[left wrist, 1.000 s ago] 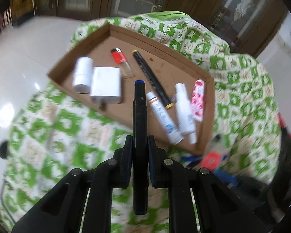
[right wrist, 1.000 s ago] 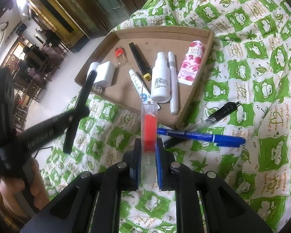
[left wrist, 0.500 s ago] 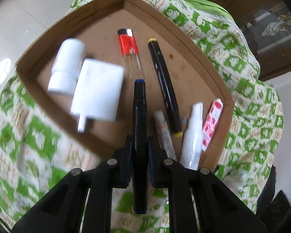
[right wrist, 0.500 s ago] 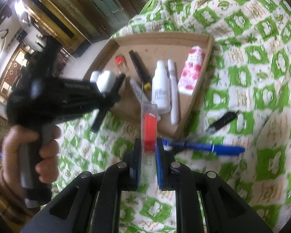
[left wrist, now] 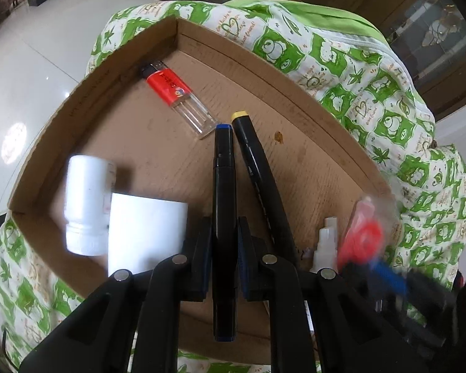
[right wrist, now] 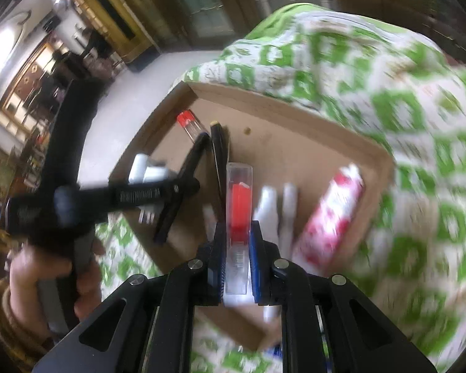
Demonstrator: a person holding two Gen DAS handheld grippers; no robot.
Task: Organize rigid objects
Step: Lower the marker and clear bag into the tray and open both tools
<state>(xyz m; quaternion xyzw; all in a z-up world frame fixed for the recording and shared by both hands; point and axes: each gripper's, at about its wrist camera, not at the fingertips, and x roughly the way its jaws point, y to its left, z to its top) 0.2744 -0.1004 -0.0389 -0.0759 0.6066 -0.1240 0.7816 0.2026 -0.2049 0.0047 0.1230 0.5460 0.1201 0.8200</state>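
- Left wrist view: my left claw (left wrist: 223,242) is clamped shut on a black marker with a blue cap (left wrist: 223,186). Its long axis runs straight ahead along the fingers, over the floor of the cardboard tray (left wrist: 133,130). Just beside it on the right lies a black yellow-capped marker (left wrist: 258,168), nearly parallel; a red lighter (left wrist: 174,93) lies beyond the tip.
- Right wrist view, blurred: my right claw (right wrist: 236,242) is closed on a clear red-filled lighter (right wrist: 239,199), pointing forward above the tray's near half. The left claw (right wrist: 183,186) sits nearer the markers, so I judge its marker goes down first, alongside the yellow-capped one.
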